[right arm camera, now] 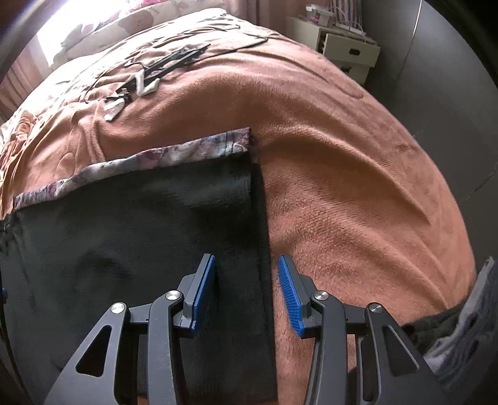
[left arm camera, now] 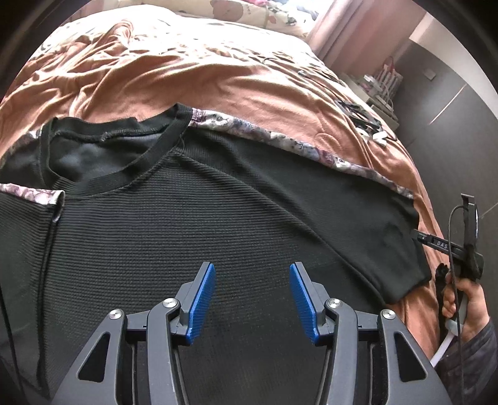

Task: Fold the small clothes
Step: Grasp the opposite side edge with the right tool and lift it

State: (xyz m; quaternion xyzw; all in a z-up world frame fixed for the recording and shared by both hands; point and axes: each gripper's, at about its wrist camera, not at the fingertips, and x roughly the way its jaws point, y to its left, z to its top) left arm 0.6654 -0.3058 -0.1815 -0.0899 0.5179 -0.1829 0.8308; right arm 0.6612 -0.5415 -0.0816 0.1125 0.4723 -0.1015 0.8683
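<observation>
A black ribbed top [left arm camera: 199,224] with a floral strip along its shoulder and sleeve lies flat on the bed, neckline [left arm camera: 102,149] toward the far left. My left gripper [left arm camera: 252,299] is open and empty just above the chest of the top. The top's right sleeve [right arm camera: 130,236] fills the left half of the right wrist view, its cuff edge running down the middle. My right gripper [right arm camera: 247,293] is open, its fingers straddling that cuff edge. The right gripper's body also shows in the left wrist view [left arm camera: 463,246], beside the sleeve end.
An orange-brown blanket [right arm camera: 358,187] covers the bed. Black cables and small white items [right arm camera: 146,81] lie on it beyond the sleeve. A white nightstand [right arm camera: 348,50] stands at the far right beside a dark wall. Floral pillows [left arm camera: 255,12] sit at the head.
</observation>
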